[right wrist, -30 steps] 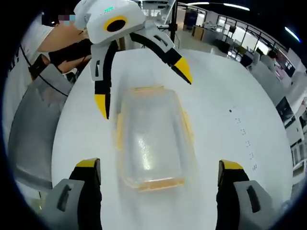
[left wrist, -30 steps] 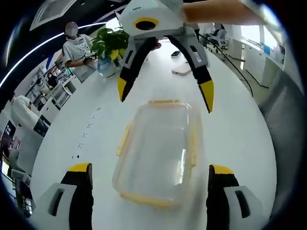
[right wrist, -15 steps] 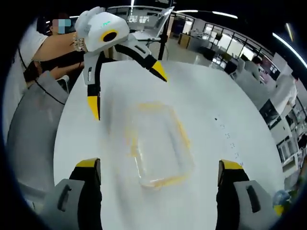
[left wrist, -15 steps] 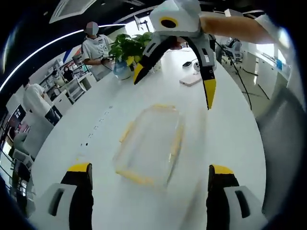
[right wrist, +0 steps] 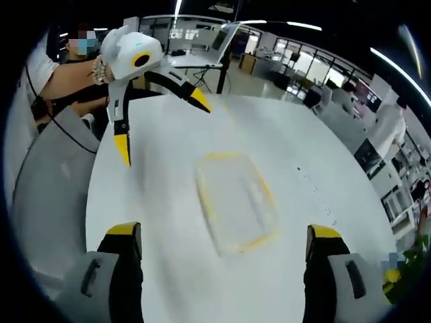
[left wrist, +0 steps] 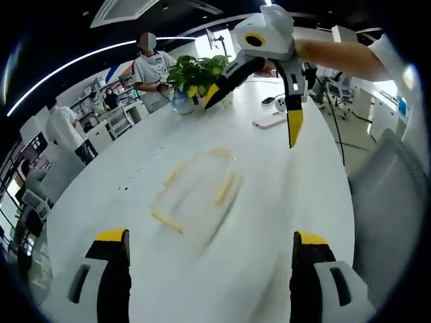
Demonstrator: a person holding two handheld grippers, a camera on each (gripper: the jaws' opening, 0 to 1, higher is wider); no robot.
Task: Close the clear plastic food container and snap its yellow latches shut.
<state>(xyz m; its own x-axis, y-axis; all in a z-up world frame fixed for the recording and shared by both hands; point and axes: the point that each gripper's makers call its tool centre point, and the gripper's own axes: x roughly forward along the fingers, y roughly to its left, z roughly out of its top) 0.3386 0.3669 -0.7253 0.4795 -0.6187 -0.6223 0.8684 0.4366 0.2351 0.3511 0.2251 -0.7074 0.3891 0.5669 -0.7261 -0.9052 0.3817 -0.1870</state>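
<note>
From my left gripper [left wrist: 209,245] I look down my own yellow-tipped jaws, spread wide with nothing between them. Beyond them the clear plastic food container [left wrist: 194,192] sits flat on the white table [left wrist: 283,195], well apart from both tools, its lid seemingly on and its yellow latches [left wrist: 224,186] blurred along the edges. My right gripper [right wrist: 219,241] shows the same: jaws wide and empty, the container [right wrist: 236,200] ahead of them.

I judge the risk to be approach. The box is light and the tabletop slick, so a one-sided push on a latch could skid it away or pop the lid askew. The blur means I cannot confirm which latches are down.

Farther off, each tool hangs raised over the far end of the box, jaws splayed and tips pointing downward, held at the end of a bare forearm. Behind it stand a potted plant [left wrist: 192,74], a phone [left wrist: 269,121] and a person [left wrist: 151,70].
</note>
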